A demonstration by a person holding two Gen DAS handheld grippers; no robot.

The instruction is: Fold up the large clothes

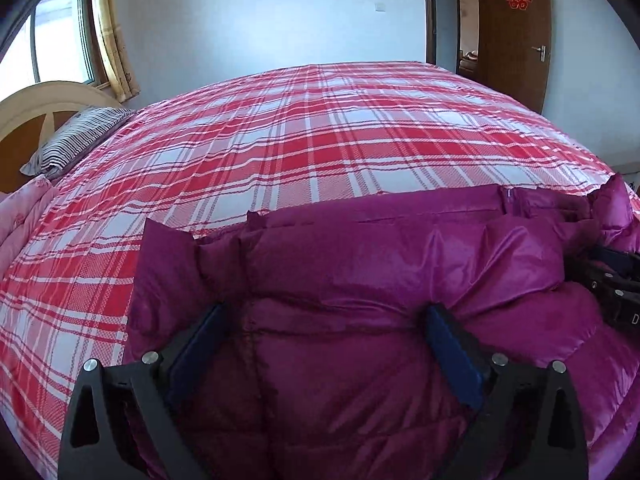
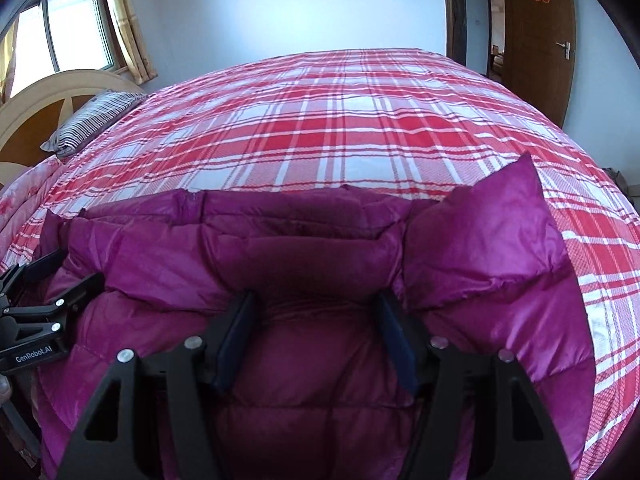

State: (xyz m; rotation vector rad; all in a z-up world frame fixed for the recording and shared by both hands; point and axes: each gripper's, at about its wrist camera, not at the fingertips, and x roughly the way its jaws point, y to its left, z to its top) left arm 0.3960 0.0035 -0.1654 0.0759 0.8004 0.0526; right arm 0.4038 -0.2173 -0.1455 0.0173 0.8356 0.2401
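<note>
Left wrist view looks down over a magenta down jacket (image 1: 360,280) that lies puffed and rumpled on the near part of a red-and-white plaid bedspread (image 1: 300,140). The left gripper (image 1: 326,316) has its jaws spread wide, both blue-padded fingers (image 1: 452,352) resting on or just above the quilted fabric; a swell of padding sits between them, but whether the pads press into it cannot be told. The jacket's lower part is cut off by the bottom edge and hidden behind the black finger mounts. At the right edge, the right gripper (image 1: 618,280) shows only as a dark fragment, half buried behind a fold.

From the right wrist view, the right gripper (image 2: 316,304) stands partly apart, with a raised ridge of the jacket (image 2: 280,248) bulging between the fingers; the pads lie close against it, yet a firm clamp is not clear. One corner of the garment sticks up to the right, its shape hard to read as sleeve or hem. The left gripper (image 2: 60,276) enters at the left, its tips apart over the jacket's edge.

A striped pillow (image 2: 92,120) lies by the curved headboard (image 2: 36,96), partly cut off. A pink quilt (image 1: 20,216) is barely visible at the left margin. A brown door (image 2: 536,40) stands at the far wall.
</note>
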